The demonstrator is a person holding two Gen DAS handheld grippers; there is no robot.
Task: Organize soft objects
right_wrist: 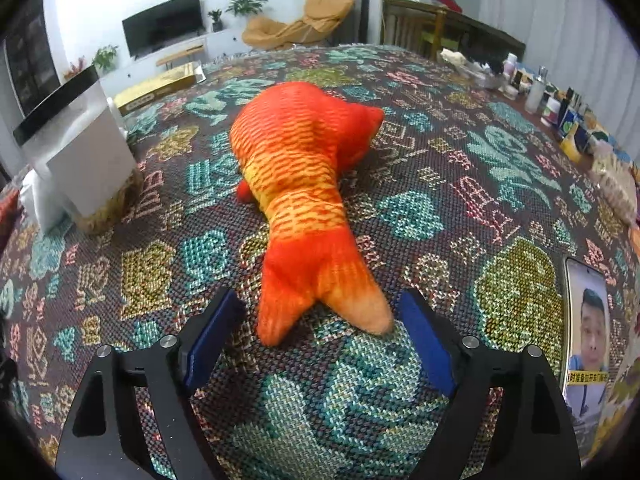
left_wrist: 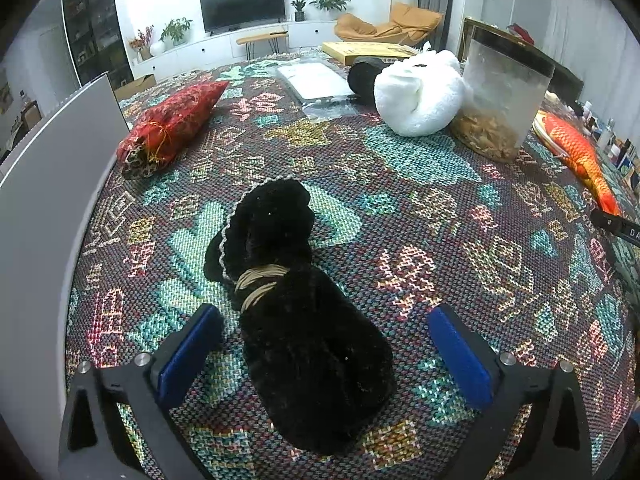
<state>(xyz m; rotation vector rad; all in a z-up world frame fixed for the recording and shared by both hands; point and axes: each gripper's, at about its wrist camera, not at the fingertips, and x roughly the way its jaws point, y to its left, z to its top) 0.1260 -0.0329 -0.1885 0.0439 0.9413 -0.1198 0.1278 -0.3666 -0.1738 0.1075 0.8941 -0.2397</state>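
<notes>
On the patterned tabletop (left_wrist: 440, 208), a black pouch (left_wrist: 304, 320) lies between the left gripper's (left_wrist: 324, 340) wide fingers, untouched; the orange fish plush's (right_wrist: 296, 184) tail lies between the right gripper's (right_wrist: 320, 332) wide fingers.

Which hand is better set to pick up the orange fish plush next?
Right. The right gripper is open with the orange fish plush's tail between its pads. The left gripper straddles the black plush pouch instead.
</notes>
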